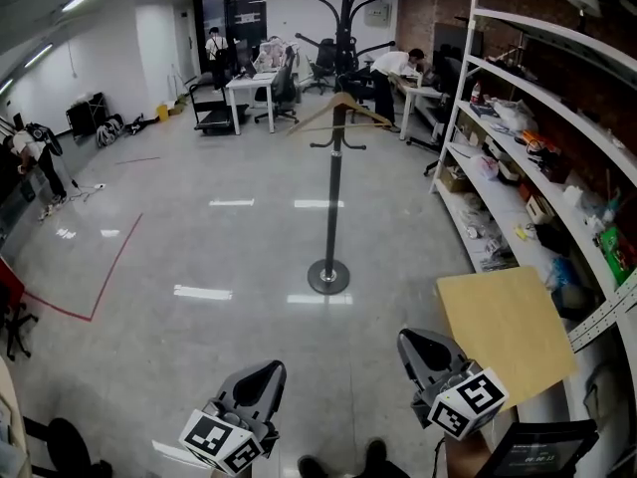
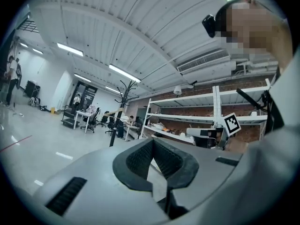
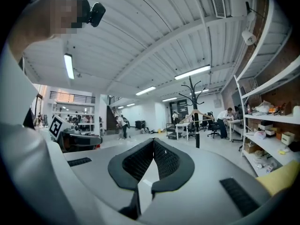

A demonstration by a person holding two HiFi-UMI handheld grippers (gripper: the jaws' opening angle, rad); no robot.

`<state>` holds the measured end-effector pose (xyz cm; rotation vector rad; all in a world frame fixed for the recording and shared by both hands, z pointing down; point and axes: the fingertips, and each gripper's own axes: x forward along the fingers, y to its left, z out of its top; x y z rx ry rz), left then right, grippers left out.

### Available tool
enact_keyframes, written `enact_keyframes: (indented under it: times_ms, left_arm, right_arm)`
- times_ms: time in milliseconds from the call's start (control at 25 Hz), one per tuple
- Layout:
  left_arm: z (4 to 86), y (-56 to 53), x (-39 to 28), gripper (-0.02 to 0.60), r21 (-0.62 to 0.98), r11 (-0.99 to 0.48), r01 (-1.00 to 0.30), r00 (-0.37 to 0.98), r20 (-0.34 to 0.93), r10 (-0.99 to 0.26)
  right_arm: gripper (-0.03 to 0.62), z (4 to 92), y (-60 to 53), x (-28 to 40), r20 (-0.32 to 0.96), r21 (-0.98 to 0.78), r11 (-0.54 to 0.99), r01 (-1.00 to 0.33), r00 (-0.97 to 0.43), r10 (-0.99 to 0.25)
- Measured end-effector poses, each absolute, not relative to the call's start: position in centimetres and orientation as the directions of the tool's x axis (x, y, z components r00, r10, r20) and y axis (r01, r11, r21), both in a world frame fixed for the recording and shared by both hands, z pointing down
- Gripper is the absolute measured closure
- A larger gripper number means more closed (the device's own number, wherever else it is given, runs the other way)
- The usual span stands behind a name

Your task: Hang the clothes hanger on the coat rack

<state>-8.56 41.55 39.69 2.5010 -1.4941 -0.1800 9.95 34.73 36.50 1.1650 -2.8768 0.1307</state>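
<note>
Open floor [image 1: 199, 237] is stretching wide from 9 to 12 o'clock, glossy and grey, with only a red tape line [image 1: 111, 263] running across it at 10 o'clock. At 12 o'clock the coat rack [image 1: 332, 187] is standing alone on its round base, with free floor lying all around it. The tight edge is running from 1 to 3 o'clock, where white shelving [image 1: 518, 78] is lining the brick wall, crowded with boxes and bags. A tan board [image 1: 503, 327] is lying at its foot, just beside the right gripper [image 1: 420, 341].

The wooden clothes hanger [image 1: 343, 110] is hanging on the rack's pole, below the top prongs and well apart from both grippers. The left gripper [image 1: 267, 371] is pointing level with its jaws pressed together, nothing between them. The right gripper's jaws are likewise meeting and gripping nothing.

Far back at 11 o'clock a white surface [image 1: 249, 82] is carrying clutter, with office chairs standing around it. One person [image 1: 396, 68] is bending over a desk at 1 o'clock, and another person [image 1: 30, 152] is standing by the wall at 9 o'clock.
</note>
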Motion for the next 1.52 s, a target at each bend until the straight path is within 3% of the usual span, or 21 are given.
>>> enact_keyframes:
  times_ms: [360, 760, 1520]
  left_arm:
    - [37.3, 44.5, -2.9, 0.583, 0.242, -0.446, -0.861, 0.449, -0.048, -0.892]
    - [38.3, 46.3, 4.1, 0.583, 0.218, -0.417, -0.882, 0.437, 0.051, -0.898]
    - [35.7, 50.9, -1.4, 0.583, 0.212, -0.397, -0.893, 0.401, -0.028, -0.916]
  right_arm:
    - [0.589, 35.3, 38.3, 17.2, 0.031, -0.08, 0.711, -0.699, -0.714, -0.699]
    - [0.589, 36.8, 39.1, 25.3, 0.032, -0.076, 0.729, -0.681, -0.732, -0.68]
    - [0.591, 33.9, 44.1, 20.6, 0.01, -0.011, 0.715, -0.699, -0.715, -0.699]
